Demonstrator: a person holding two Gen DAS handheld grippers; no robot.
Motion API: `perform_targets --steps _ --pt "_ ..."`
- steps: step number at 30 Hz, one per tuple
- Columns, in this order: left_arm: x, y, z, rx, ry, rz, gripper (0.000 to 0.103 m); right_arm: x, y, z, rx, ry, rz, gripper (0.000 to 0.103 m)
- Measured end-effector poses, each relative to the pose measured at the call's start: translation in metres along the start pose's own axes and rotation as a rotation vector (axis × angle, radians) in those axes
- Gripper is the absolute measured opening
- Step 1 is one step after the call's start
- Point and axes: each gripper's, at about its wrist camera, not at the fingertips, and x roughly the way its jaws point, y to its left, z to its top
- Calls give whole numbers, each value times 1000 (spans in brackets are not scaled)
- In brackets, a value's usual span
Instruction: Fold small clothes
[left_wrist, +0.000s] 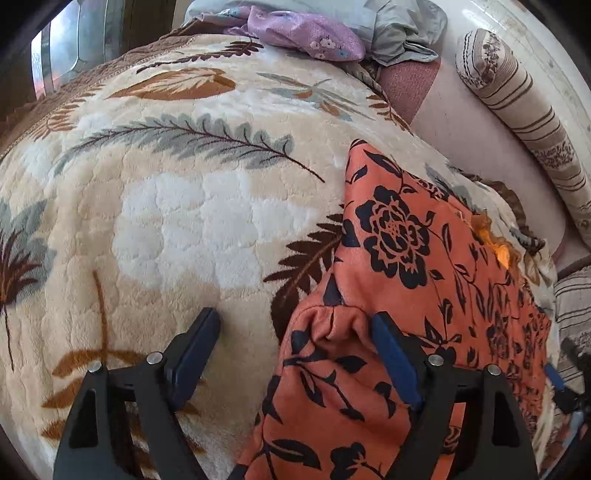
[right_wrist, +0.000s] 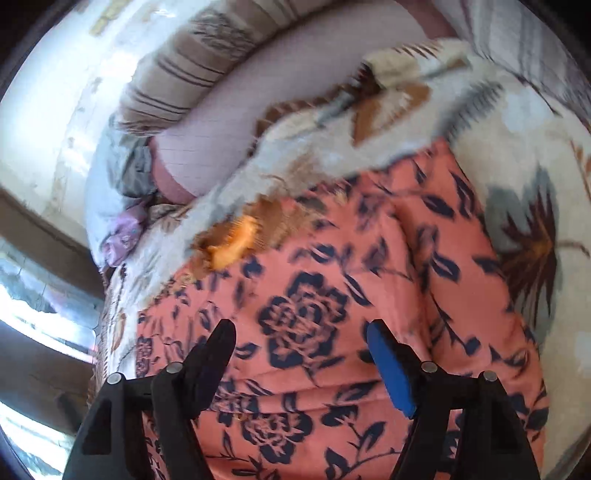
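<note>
An orange garment with a dark floral print (left_wrist: 406, 266) lies on a cream leaf-patterned blanket (left_wrist: 166, 206). My left gripper (left_wrist: 295, 325) is open at the garment's near left corner; its right finger (left_wrist: 391, 354) touches a bunched fold of the cloth, its left finger (left_wrist: 195, 347) rests over bare blanket. In the right wrist view the garment (right_wrist: 332, 295) fills the middle, blurred. My right gripper (right_wrist: 299, 339) is open just above the cloth, holding nothing. A small orange-yellow patch (right_wrist: 232, 240) shows at the garment's far edge.
A purple flowered cloth (left_wrist: 303, 33) and grey clothes (left_wrist: 402, 33) are piled at the blanket's far end. A striped bolster (left_wrist: 524, 110) lies along the white wall on the right, on a pink sheet (left_wrist: 461, 122). A window (left_wrist: 62, 55) is far left.
</note>
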Motion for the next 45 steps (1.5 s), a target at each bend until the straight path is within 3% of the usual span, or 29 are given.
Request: perform_targets --steps 2,3,4,5,8,10,13,15,16,17,23,26,27,29,31,35,40,43,45 --pt "-10 -8 -1 24 -53 15 84 10 -2 0 2 8 -5 89" --pt "-11 -8 -1 24 -55 -6 84 24 -10 -2 25 70 -71 91" --pt "-10 -6 -1 10 -50 -2 84 26 -19 -4 41 98 -70 90" --pt "-11 -2 -1 -13 -54 6 84 19 -14 -7 16 42 -73 89" --pt "-14 18 2 -123 -61 -27 84 4 12 -7 -58 22 -67 89" --pt "-8 24 3 -157 -31 -37 84 -10 26 -3 -106 -42 -56 89" --pt "-5 9 1 -69 -35 24 85 -12 20 8 -80 -80 -16 90" --pt "-4 4 -1 -36 -35 45 86 20 -4 14 4 42 -86 89" --pt "-4 4 -1 -34 -36 42 86 30 -16 15 55 69 -64 87" --pt "-5 7 0 -39 -34 33 86 22 -18 16 72 18 -37 87" --pt "-6 10 1 -71 -38 28 87 6 5 49 27 -66 50 88" --pt "-4 7 2 -53 -38 35 89 48 -23 62 65 9 -52 88" --pt "-4 8 2 -56 -36 34 89 46 -32 60 109 -30 -2 88" --pt "-4 9 3 -70 -41 28 89 27 -23 55 137 -67 18 87" --pt "-4 9 3 -81 -44 31 90 5 -17 41 110 -74 11 87" --pt "-7 9 0 -74 -56 26 90 -60 -27 -21 21 -74 -32 88" --pt "-23 12 -19 -14 -59 -11 90 -128 -80 -109 46 65 -97 87" --pt "-47 16 -46 39 21 -69 90 -162 -110 -146 103 79 43 87" --pt "-68 26 -69 45 55 -118 90 -175 -121 -161 141 109 26 88"
